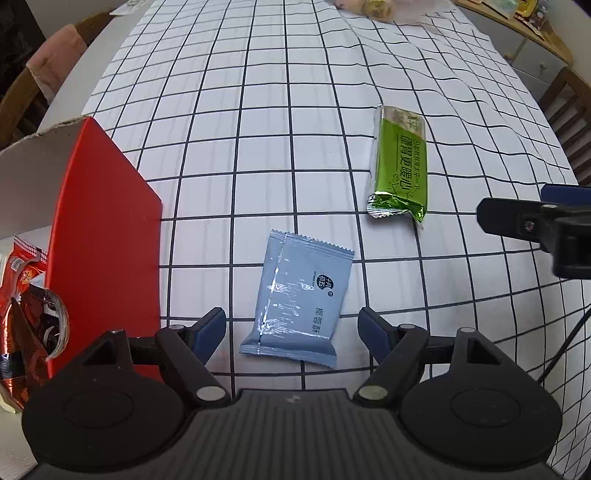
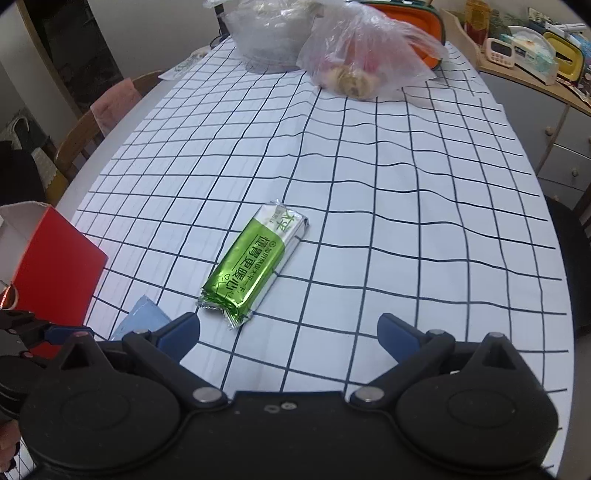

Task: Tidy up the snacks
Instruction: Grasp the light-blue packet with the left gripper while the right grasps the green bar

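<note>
A grey-blue snack packet point(image 1: 301, 299) lies flat on the checked tablecloth, its near end between the open fingers of my left gripper point(image 1: 293, 328). A green foil snack bar point(image 1: 400, 164) lies farther right; in the right wrist view the bar point(image 2: 255, 264) sits ahead and left of my open, empty right gripper point(image 2: 288, 332). A red box point(image 1: 103, 236) stands at the left with red snack packets point(image 1: 22, 314) inside. A corner of the grey-blue packet point(image 2: 142, 319) shows by the right gripper's left finger. The right gripper point(image 1: 535, 225) shows at the right edge of the left wrist view.
Clear plastic bags of food point(image 2: 365, 59) and a clear container point(image 2: 269, 33) stand at the table's far end. Wooden chairs point(image 2: 92, 133) stand along the left side, one draped with pink cloth. A sideboard point(image 2: 543, 92) with clutter stands at right.
</note>
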Motion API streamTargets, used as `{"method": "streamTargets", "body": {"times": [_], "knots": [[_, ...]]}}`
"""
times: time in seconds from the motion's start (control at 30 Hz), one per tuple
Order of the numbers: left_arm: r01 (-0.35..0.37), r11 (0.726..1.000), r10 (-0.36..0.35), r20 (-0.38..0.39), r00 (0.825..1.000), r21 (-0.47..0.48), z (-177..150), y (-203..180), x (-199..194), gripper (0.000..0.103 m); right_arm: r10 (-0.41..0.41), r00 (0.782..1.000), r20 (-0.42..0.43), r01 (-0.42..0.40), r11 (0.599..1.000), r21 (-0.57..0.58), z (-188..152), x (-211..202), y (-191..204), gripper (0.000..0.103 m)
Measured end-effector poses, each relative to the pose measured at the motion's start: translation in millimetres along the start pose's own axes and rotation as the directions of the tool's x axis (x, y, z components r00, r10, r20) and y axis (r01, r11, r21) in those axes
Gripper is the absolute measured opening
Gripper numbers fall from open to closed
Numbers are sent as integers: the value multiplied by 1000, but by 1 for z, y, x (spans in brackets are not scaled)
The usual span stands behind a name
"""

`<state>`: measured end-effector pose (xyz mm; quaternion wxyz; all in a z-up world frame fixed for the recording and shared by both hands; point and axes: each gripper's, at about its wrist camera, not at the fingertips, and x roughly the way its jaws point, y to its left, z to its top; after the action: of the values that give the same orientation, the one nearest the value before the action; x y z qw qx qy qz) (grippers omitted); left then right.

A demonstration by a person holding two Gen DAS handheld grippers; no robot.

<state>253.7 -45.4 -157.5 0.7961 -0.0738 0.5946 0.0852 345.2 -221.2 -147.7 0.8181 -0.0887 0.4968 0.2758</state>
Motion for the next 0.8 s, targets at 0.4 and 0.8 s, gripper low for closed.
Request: {"method": "streamTargets", "body": {"times": [0.4,0.8], "knots": [[-8,1000,8,-25,1000,-25,4,4,18,76,-41,999,-21,41,999,12,30,53,20,100],[-14,1000,14,14,1000,1,-2,1,11,47,-108,993,-41,108,994,-7,39,83,46,90]]}}
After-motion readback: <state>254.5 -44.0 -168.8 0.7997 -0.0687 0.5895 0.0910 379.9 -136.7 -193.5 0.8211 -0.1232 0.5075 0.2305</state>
